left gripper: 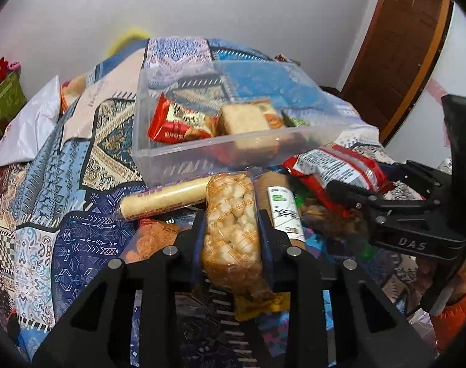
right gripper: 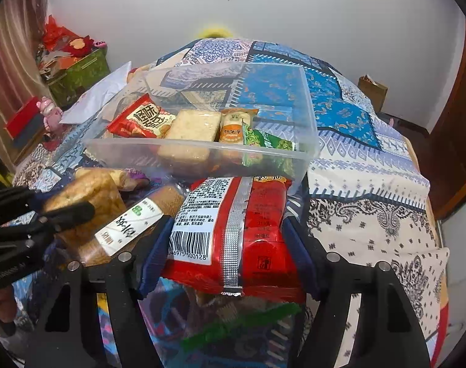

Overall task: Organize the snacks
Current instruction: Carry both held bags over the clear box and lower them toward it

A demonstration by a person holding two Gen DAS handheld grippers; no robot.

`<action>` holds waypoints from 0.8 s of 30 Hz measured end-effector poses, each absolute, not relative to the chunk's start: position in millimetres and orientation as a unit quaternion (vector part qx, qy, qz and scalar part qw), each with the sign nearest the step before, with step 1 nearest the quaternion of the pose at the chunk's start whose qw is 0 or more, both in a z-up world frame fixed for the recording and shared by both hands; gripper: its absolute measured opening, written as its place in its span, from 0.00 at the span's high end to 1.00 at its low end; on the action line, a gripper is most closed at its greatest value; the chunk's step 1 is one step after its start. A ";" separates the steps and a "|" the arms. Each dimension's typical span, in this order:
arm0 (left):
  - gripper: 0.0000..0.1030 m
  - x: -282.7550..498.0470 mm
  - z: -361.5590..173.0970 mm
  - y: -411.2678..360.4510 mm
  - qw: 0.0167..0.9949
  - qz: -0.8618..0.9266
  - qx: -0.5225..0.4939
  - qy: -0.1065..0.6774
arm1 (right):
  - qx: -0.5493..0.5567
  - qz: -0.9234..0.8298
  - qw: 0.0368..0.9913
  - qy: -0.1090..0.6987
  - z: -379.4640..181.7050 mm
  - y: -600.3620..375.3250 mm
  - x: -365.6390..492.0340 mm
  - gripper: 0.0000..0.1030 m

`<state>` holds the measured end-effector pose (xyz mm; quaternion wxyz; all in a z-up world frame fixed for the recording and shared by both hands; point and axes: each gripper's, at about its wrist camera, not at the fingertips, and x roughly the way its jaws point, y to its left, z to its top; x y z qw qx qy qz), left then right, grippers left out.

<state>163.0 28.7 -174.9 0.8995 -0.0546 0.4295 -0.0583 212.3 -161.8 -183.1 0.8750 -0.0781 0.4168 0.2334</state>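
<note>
Two grippers are working over a bed covered in a patchwork quilt of blue, white and black prints. The left gripper is clamping a clear packet of pale puffed snack pieces, its pads pressing both long sides of the packet. The right gripper is straddling a red snack bag lying back-up, showing a barcode, a white text panel and a silver centre seam; the blue pads are sitting against the bag's two edges, gripping it. A transparent plastic bin is resting on the quilt just beyond both grippers, already containing a red packet, a pale cracker block, a small orange-and-cream packet and a green packet. A brown roll with a white label and a pale yellow roll are lying just beside the clamped packet.
</note>
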 end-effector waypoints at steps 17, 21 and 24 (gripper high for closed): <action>0.70 149.6 -112.7 41.0 0.930 -0.032 -0.072 0.360 | -0.049 0.240 0.904 0.351 -125.3 -178.9 187.0 0.39; 0.70 155.6 -98.9 47.3 0.935 -0.024 -0.078 0.345 | -0.040 0.242 0.910 0.333 -112.0 -176.8 190.6 0.39; 0.70 161.4 -91.5 51.7 0.938 -0.022 -0.085 0.337 | -0.035 0.245 0.912 0.326 -106.8 -173.4 197.7 0.39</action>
